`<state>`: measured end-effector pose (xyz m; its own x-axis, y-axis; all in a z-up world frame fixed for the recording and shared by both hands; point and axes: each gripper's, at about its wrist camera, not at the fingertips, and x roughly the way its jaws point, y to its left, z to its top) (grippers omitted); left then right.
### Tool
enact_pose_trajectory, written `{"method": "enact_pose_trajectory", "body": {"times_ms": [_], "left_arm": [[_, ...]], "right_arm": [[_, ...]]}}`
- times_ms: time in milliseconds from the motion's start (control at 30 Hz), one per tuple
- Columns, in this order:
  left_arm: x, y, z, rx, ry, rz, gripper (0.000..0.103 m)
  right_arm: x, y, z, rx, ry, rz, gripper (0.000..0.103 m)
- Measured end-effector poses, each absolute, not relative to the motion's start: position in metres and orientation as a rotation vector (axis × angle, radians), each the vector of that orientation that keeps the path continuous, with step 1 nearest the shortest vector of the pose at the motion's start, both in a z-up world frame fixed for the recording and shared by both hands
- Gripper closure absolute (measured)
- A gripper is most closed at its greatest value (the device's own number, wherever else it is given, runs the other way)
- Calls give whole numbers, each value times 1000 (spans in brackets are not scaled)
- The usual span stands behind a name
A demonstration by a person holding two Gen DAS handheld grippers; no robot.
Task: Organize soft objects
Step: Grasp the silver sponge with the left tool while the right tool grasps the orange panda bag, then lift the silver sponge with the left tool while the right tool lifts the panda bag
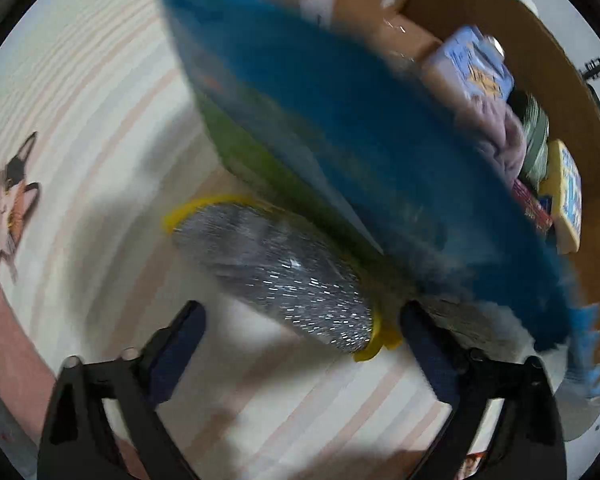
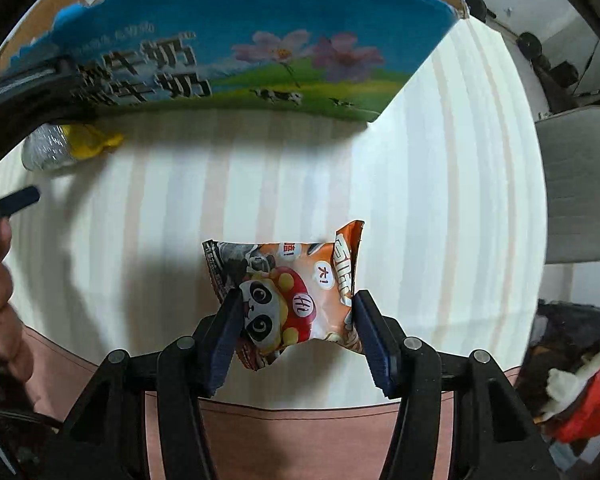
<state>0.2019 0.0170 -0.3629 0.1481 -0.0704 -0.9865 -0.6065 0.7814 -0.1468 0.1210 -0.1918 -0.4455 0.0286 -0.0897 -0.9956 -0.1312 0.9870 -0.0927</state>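
Box (image 2: 236,40), flap printed blue, stands ahead of both tongs to take the soft goods. Right tongs (image 2: 296,316) pinch snack bag (image 2: 288,296) for transfer. Left tongs (image 1: 300,320) spread, foil pouch (image 1: 276,272) just ahead.

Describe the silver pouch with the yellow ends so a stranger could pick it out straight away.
Start at the big cardboard box with the blue milk-print front on the pale striped tablecloth. The shiny silver foil pouch with yellow crimped ends lies on the cloth at the foot of that box, ahead of the open left gripper. Unlike the orange panda-print snack packet clamped in the right gripper, it is plain silver and unheld.
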Motion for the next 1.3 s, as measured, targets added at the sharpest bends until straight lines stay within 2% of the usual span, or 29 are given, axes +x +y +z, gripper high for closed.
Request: {"method": "enact_pose_trajectory", "body": {"times_ms": [33, 67, 133, 167, 267, 367, 667, 1000, 1067, 1167, 1300], "left_arm": [[202, 12, -363, -567, 1382, 426, 23], [202, 8, -361, -539, 1366, 422, 35], [201, 3, -359, -511, 1356, 418, 41], [199, 4, -358, -515, 1347, 414, 51], [186, 13, -354, -557, 1326, 404, 64], [172, 19, -353, -572, 1321, 408, 70], [133, 27, -357, -604, 1339, 409, 72], [53, 21, -359, -595, 1396, 420, 73], [46, 18, -360, -607, 1413, 405, 69], [34, 26, -368, -751, 1460, 362, 69], [1, 35, -374, -1146, 1474, 223, 68]], "right_arm": [[119, -192, -446, -191, 1545, 33, 45], [118, -190, -447, -203, 1544, 36, 45], [119, -183, -448, -231, 1541, 44, 45], [117, -181, -449, -250, 1538, 50, 45], [114, -159, -450, -264, 1542, 62, 45], [110, -160, -452, -261, 1546, 73, 45], [113, -186, -451, -251, 1576, 99, 45], [97, -203, -457, -250, 1594, 135, 45], [97, -204, -458, -254, 1592, 137, 45], [111, -202, -459, -254, 1603, 149, 43], [118, -206, -458, -153, 1645, 174, 39]]}}
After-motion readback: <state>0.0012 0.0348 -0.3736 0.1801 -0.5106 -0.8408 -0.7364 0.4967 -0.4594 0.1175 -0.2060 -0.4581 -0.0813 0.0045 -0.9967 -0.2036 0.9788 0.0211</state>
